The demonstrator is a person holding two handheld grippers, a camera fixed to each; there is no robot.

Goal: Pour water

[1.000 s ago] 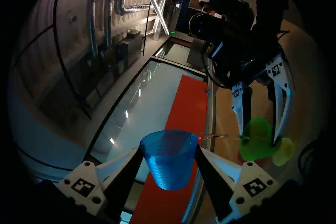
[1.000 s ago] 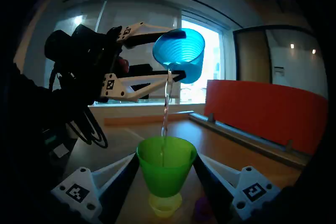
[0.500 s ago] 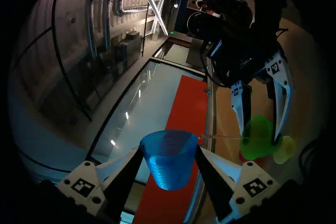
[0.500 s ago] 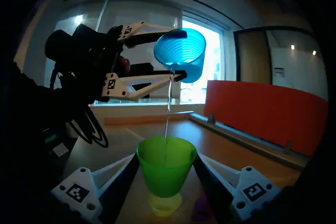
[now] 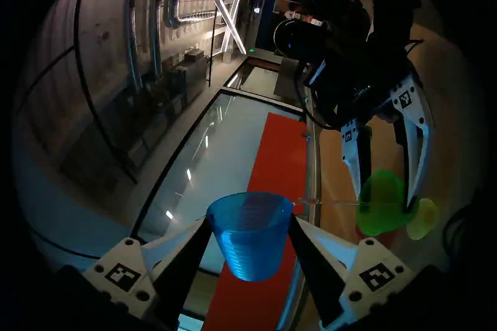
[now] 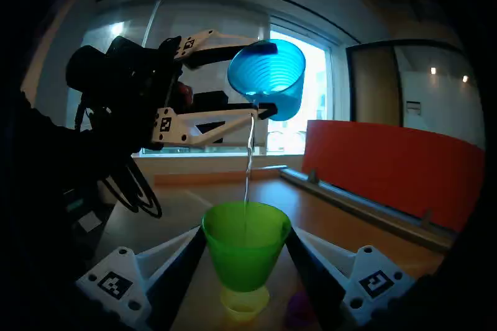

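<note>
Green plastic sits nearest you: the green cup (image 6: pixel 245 259) stands upright at the lower centre of the right gripper view. The right gripper (image 6: pixel 246 235) pinches it, one finger pressed to each side of its wall. Just under it, at the bottom edge, is a small yellow cup (image 6: pixel 243 303), with something purple (image 6: pixel 300 313) beside it that is too blurred to name.

A thin stream of water (image 6: pixel 248 157) runs from above straight into the green cup's mouth, so your pour is under way and landing cleanly. How full the green cup is cannot be read through its wall.

Higher, at upper centre, the blue cup (image 6: pixel 267 79) is tipped well over, its mouth turned toward the camera and its lower lip feeding the stream. The left gripper (image 6: pixel 271 79) clamps it from both sides, rolled sideways and held high above the green cup. Only a little water seems left at that lip, so what likely remains is draining it and righting the blue cup.

Beyond lie the wooden table (image 6: pixel 348 219), a red panel (image 6: pixel 397 163) at right and a bright window (image 6: pixel 298 129).
</note>
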